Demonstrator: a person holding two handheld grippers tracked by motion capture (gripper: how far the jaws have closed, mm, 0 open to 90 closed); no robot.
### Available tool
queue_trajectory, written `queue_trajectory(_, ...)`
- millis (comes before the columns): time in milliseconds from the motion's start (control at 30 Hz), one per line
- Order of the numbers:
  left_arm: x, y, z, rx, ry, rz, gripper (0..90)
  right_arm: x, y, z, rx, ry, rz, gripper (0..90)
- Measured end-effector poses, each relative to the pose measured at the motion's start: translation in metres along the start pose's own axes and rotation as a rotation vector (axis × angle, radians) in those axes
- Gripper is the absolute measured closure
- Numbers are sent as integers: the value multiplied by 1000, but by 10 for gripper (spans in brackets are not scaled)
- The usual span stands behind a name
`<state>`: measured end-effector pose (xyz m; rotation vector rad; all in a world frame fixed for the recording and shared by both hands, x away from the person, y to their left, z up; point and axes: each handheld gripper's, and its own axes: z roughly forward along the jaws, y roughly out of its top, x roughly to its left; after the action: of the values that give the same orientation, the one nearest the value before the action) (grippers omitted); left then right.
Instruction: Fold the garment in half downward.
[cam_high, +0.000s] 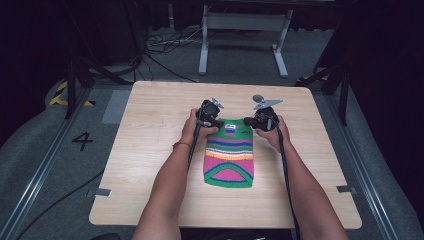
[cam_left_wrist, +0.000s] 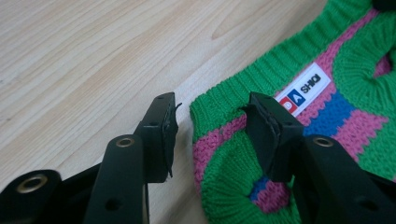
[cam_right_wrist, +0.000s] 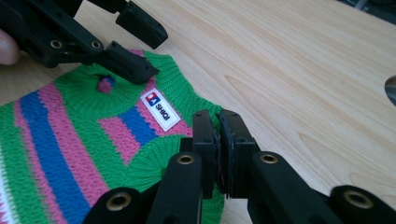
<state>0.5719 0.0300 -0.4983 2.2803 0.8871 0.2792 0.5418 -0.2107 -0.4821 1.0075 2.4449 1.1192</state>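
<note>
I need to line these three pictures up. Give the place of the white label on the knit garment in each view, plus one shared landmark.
High view: white label at the garment's far end, between the two grippers.
Left gripper view: label upper right, beyond the right-hand jaw.
Right gripper view: label centre, just left of the jaws.
Shared landmark: the green ribbed collar edge.

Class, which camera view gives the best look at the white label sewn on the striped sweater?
The left gripper view: the white label sits close, its lettering readable. The right gripper view shows the label whole but smaller. The high view shows it as a tiny patch near the collar.
</note>
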Motion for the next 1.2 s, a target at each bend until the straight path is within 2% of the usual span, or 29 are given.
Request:
queue_trajectory(33, 1, -1, 0, -7, -16, -14, 542, -2, -2, 3, 3, -5, 10, 860)
queue_trajectory(100, 3, -2, 0, -6, -43, -19, 611, -2, -4, 6, 10, -13, 20, 860)
queue_trajectory(200, 6, -5, -3, -2, -85, -8, 810, -2, -6, 9, 14, -16, 25, 860)
queue_trajectory(233, 7, -6, -4, -2, -92, -5, 828, -2, -6, 10, 12, -14, 26, 860)
queue_trajectory(333, 6, -6, -7, -3, -79, 11, 837, 0, -5, 10, 13, -13, 22, 860)
queue_trajectory(467, 1, -1, -20, -51, -74, 38, 839, 3, -1, 6, -12, -4, 10, 860)
queue_trajectory(533, -2, 3, -30, -53, -66, 79, 839, 4, 1, 2, -28, 9, 6, 860)
queue_trajectory(600, -6, 5, -38, -64, -71, 96, 839, 7, 3, -3, -52, 22, 2, 860)
queue_trajectory(633, -8, 6, -43, -64, -70, 109, 839, 8, 4, -6, -57, 29, -8, 860)
queue_trajectory(667, -11, 7, -50, -66, -65, 140, 839, 10, 5, -8, -65, 38, -17, 860)
queue_trajectory(700, -13, 6, -53, -71, -68, 148, 839, 12, 6, -12, -78, 49, -26, 860)
queue_trajectory(833, -23, 1, -69, -100, -76, 194, 838, 17, 7, -25, -104, 77, -46, 860)
queue_trajectory(933, -32, -6, -77, -104, -84, 234, 839, 21, 5, -34, -118, 90, -68, 860)
queue_trajectory(1033, -36, -12, -86, -120, -97, 254, 840, 26, 3, -41, -120, 96, -85, 861)
queue_trajectory(1067, -38, -14, -89, -125, -102, 262, 840, 28, 2, -43, -122, 112, -91, 860)
queue_trajectory(1200, -45, -23, -100, -135, -115, 299, 840, 39, -1, -51, -119, 143, -143, 859)
